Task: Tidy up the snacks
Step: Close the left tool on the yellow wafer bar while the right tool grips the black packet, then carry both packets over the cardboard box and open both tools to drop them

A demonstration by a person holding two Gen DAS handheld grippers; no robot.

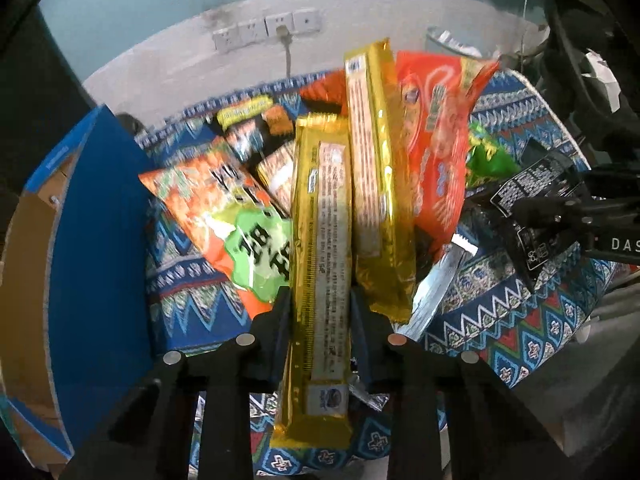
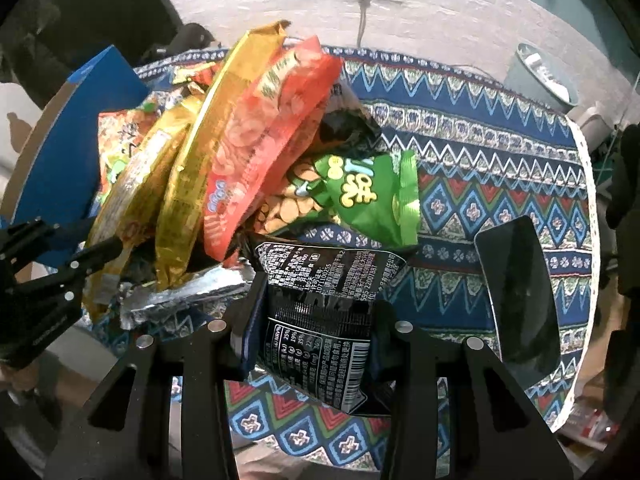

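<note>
- The patterned blue, red and green woven tablecloth lies bare across the right half of the right wrist view, out to its white scalloped edge; only a dark glossy flat slab sits there, near that edge.
- On the left, a tall blue cardboard box with a brown inside stands just beside the heap of snacks, walling that side.
- The left gripper has its jaws clamped on a long gold foil snack pack. The pack's long axis runs along the fingers, its far end pointing up and away over the heap and its near end hanging past the fingers toward the camera.
- A second long gold foil pack lies just beside it, nearly parallel, and an orange-red crinkly plastic bag leans against that.
- The right gripper is closed on a black glossy pouch with white print and a barcode, which stands lengthwise between the fingers, its top edge spread wide.
- A small green foil bag lies on the cloth just beyond the black pouch.
- An orange and green printed packet lies flat between the box and the held gold pack.
- A crumpled silver foil wrapper rests at the foot of the heap.
</note>
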